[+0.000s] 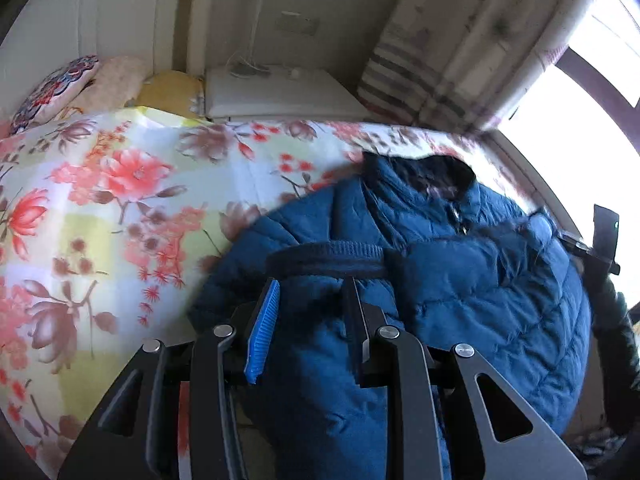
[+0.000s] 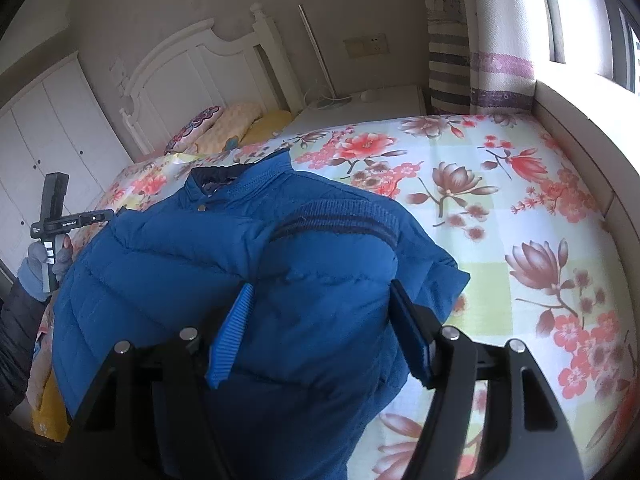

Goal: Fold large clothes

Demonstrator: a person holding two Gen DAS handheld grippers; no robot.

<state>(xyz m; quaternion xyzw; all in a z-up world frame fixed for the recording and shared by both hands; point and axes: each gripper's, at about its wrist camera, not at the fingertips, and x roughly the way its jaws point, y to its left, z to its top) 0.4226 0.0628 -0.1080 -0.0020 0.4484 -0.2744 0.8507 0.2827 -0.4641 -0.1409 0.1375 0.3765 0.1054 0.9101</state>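
A blue quilted jacket lies on the floral bedspread, its dark collar toward the far side. In the left wrist view my left gripper is shut on a sleeve just behind its ribbed cuff. In the right wrist view my right gripper stands wide around the other puffy sleeve. That sleeve fills the gap and presses on both pads, with its ribbed cuff ahead of the fingertips. Both sleeves lie over the jacket body. At the left edge a gloved hand holds the left tool.
Pillows lie against a white headboard. A white nightstand stands beside the bed, with a striped curtain and a bright window along the far side. A white wardrobe stands behind. Floral cover shows to the right of the jacket.
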